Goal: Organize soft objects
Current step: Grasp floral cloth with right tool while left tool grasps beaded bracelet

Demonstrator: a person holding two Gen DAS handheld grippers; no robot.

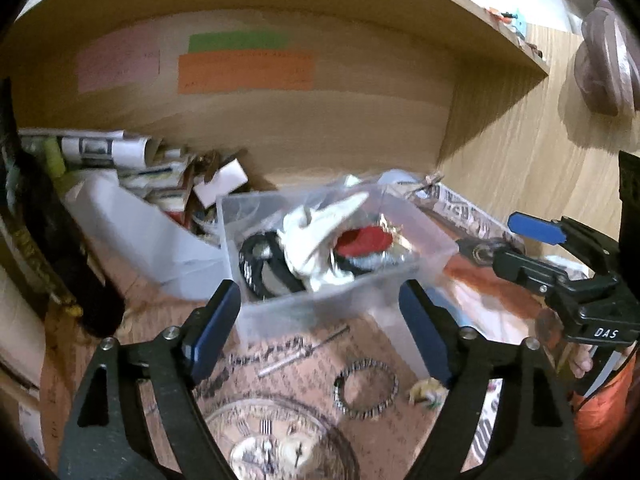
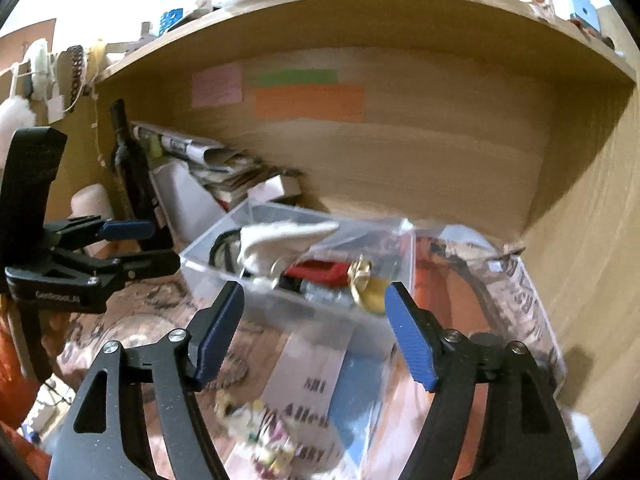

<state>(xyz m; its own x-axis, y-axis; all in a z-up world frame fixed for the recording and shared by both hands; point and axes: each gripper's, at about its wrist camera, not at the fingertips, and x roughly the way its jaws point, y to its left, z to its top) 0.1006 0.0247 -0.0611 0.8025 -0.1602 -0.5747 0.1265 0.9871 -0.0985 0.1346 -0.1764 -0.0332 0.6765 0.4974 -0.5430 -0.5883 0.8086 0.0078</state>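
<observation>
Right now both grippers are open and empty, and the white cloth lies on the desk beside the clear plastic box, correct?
Not quite. The white cloth lies inside the clear plastic box, on top of its contents, as the left wrist view shows. The left gripper and right gripper are indeed open and empty.

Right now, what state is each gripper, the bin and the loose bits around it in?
left gripper: open, holding nothing
right gripper: open, holding nothing
clear plastic bin: lidless, part filled
white cloth: crumpled inside the bin
red item: in the bin, beside the cloth
beaded ring: flat on the patterned surface, outside the bin
</observation>
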